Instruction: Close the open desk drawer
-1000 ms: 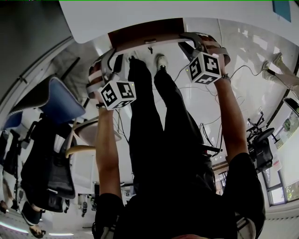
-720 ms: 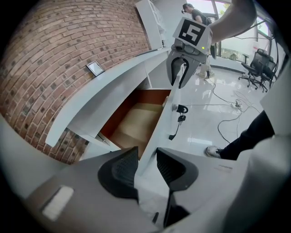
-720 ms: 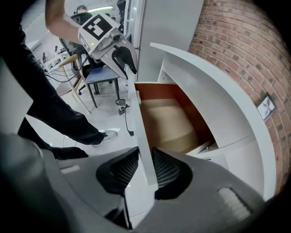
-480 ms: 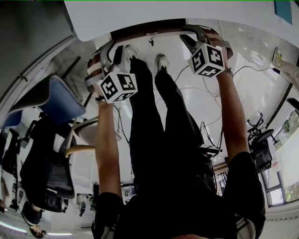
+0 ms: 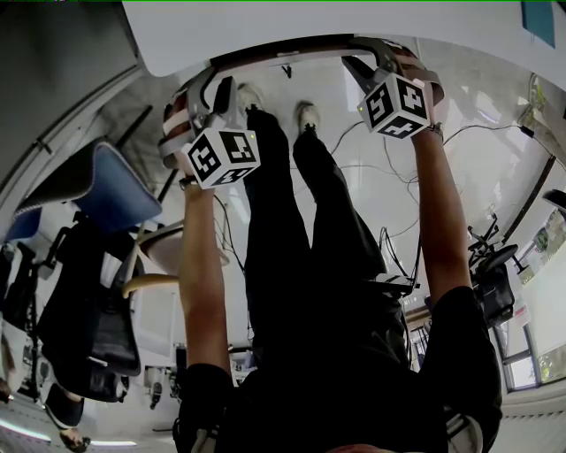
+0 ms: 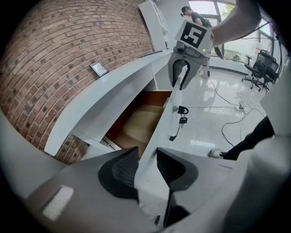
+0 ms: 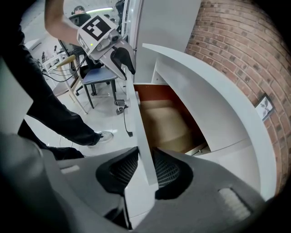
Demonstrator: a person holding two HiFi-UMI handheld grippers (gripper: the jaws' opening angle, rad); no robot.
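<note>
Drawer (image 7: 166,123) stands part-open under the desk top (image 7: 195,82). The left gripper (image 6: 146,157) and right gripper (image 7: 144,166) each clamp its front panel (image 6: 159,132). The push is likely midway; next, drive it evenly home beneath the desk top.

Red brick wall (image 6: 68,54), glossy white floor (image 6: 213,129) with cables (image 6: 218,107), blue chair (image 5: 106,190), bright windows (image 6: 220,8)

A brick wall (image 6: 68,59) is rising along one side, and a small framed plate (image 6: 99,69) is hanging on it. A blue chair (image 5: 106,190) is standing on the glossy white floor (image 5: 495,186), with a black office chair (image 5: 88,318) sitting just beside it. Thin black cables (image 6: 223,132) are trailing across the floor, and another black office chair (image 6: 263,68) is standing near the windows (image 6: 218,7).
</note>
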